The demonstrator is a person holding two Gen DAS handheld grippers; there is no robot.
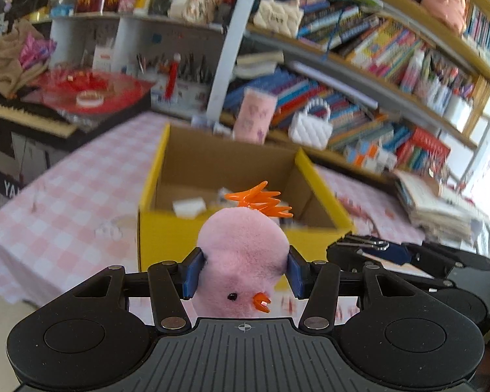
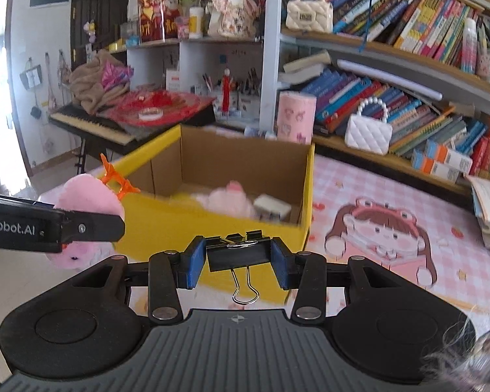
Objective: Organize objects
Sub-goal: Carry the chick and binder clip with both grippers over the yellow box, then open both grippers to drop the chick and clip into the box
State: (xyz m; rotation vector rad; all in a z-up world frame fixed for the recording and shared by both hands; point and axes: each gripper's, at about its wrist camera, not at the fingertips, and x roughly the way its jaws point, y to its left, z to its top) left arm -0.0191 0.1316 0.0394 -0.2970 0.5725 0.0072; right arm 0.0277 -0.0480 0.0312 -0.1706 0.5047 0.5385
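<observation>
Right between the blue pads of the left gripper [image 1: 243, 272] sits a pink plush chick [image 1: 243, 254], squeezed on both sides so its fuzzy body bulges above the fingers. Its orange plastic comb [image 1: 261, 200] points up and away, while its black eye and orange beak face down toward the camera. From the right wrist view the same chick [image 2: 88, 197] shows at the left edge, partly hidden behind the black finger of the left gripper, held off the table just beside the box's near left corner.

The right gripper [image 2: 239, 258] pinches a black binder clip [image 2: 236, 253] by its two ends, pads pressed against it; one wire handle [image 2: 244, 289] hangs down and the other lies folded on top.

Just beyond both grippers stands an open yellow cardboard box [image 2: 212, 228] on a pink checked tablecloth [image 1: 72, 176]. Inside it lie a pink plush toy [image 2: 227, 201] and a small whitish block [image 2: 272, 209], close together on the box floor.

Behind the box stands a pink cylindrical container [image 2: 295, 116], with a white quilted handbag [image 2: 369, 132] to its right on a low shelf of the crowded bookcase [image 2: 408, 65]. A cartoon girl [image 2: 382, 238] is printed on the cloth to the right of the box.
</observation>
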